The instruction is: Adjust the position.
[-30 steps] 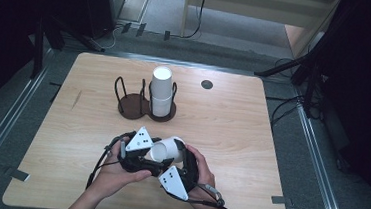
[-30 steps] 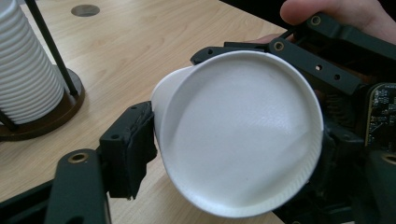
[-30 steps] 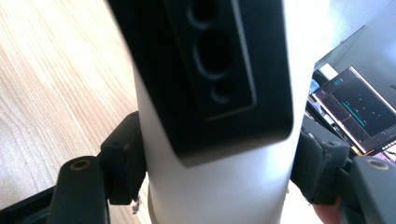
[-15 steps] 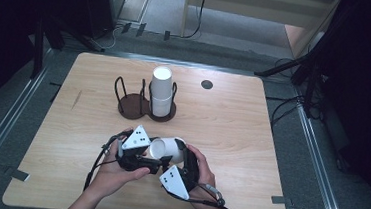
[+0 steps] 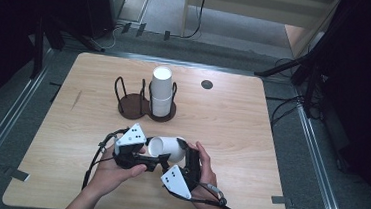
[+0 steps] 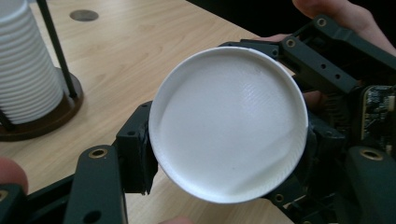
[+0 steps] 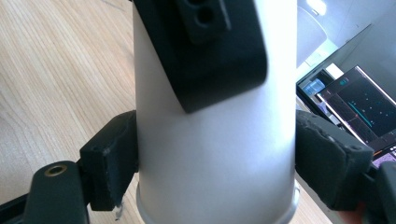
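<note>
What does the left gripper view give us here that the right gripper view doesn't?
Left gripper view: the round closed bottom of the held white cup, face-on, plus the ribbed cup stack standing in the dark wire holder and a dark round disc set in the table.

Right gripper view: the cup's smooth side wall, the right gripper pressing it from both sides, one jaw of the left gripper across it, and a lit screen beyond.

Shared: the cup, wooden tabletop, black jaws.
</note>
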`<state>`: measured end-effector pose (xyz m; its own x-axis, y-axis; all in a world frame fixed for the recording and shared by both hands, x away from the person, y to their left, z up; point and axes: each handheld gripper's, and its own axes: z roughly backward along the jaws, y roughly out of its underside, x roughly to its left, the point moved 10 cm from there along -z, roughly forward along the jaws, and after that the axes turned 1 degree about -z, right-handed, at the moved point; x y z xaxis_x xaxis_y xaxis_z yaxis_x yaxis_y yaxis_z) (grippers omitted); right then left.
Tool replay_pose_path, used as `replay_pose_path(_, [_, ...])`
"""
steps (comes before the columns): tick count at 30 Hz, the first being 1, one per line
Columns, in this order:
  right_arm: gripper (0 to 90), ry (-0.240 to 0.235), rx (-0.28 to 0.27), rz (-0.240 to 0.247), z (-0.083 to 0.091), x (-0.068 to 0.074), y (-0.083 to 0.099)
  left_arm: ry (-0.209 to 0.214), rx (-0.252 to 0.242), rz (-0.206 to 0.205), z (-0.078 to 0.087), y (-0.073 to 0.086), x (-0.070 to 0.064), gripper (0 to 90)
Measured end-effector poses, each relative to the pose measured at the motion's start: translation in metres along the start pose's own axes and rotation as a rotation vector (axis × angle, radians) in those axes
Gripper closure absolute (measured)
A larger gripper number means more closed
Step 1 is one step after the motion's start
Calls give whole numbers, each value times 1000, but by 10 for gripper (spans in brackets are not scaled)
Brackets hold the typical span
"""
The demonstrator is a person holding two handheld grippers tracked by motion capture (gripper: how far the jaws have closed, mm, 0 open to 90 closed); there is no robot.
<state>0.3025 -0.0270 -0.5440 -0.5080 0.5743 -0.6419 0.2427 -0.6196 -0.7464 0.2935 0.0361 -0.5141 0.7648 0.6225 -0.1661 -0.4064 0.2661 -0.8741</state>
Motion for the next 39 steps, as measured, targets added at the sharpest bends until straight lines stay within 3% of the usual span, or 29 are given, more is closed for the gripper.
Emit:
replay_pose_path(3, [193, -7, 0, 7, 1, -2, 0, -36, -20, -6, 3, -2, 6, 356])
replay_pose_path(8, [193, -1, -3, -1, 2, -5, -1, -45, -62, 17, 10, -6, 13, 360])
replay_pose_path(16, [189, 7, -5, -67, 5, -14, -4, -100, -129, 28, 21, -13, 28, 360])
replay_pose_path(18, [179, 2, 8, -104, 4, -17, -2, -108, -162, 29, 25, -17, 30, 358])
replay_pose_path(27, [178, 6, 23, -210, 5, -26, 0, -134, -204, 51, 30, -20, 37, 357])
replay_pose_path(32, [188, 9, 16, -292, 6, -33, 0, -163, -215, 31, 30, -19, 40, 358])
replay_pose_path(35, [189, 4, 5, -373, 6, -38, -2, -175, -216, 18, 28, -18, 41, 358])
replay_pose_path(36, [189, 4, 5, -373, 6, -38, -2, -175, -216, 18, 28, -18, 41, 358])
replay_pose_path(37, [188, 6, 0, -429, 7, -41, -2, -200, -224, -9, 27, -18, 42, 358])
replay_pose_path(39, [188, 15, 1, -451, 7, -44, -1, -214, -235, -23, 26, -19, 41, 358])
